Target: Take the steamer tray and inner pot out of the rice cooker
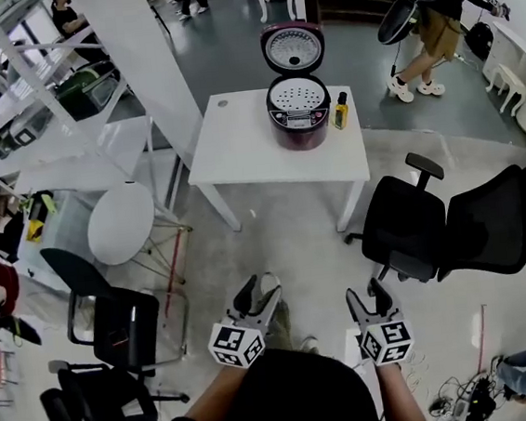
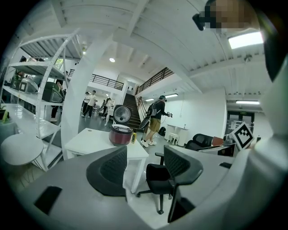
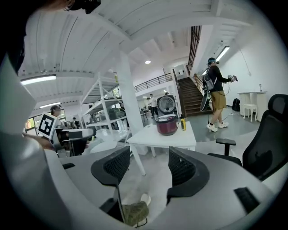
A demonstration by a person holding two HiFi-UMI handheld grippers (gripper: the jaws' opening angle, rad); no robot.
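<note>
Ahead, rice cooker (image 1: 299, 112) near table (image 1: 238, 151) far edge.

One rice cooker (image 1: 299, 108) at 12 o'clock, holding one steamer tray (image 1: 295, 92); one yellow bottle (image 1: 340, 111) at its 3 o'clock. One square white table (image 1: 248, 155). One round white table (image 1: 121, 223) at 9 o'clock. Four black office chairs (image 1: 405, 227): two at 3 o'clock, two at 8 o'clock. Two grippers at 6 o'clock: left gripper (image 1: 256, 294), right gripper (image 1: 368, 298).

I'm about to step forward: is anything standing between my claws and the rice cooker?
Nothing visible does. Bare floor lies between the left claw, the right claw and the white table; the rice cooker sits at its far side, lid up. The black chairs stand aside.
</note>
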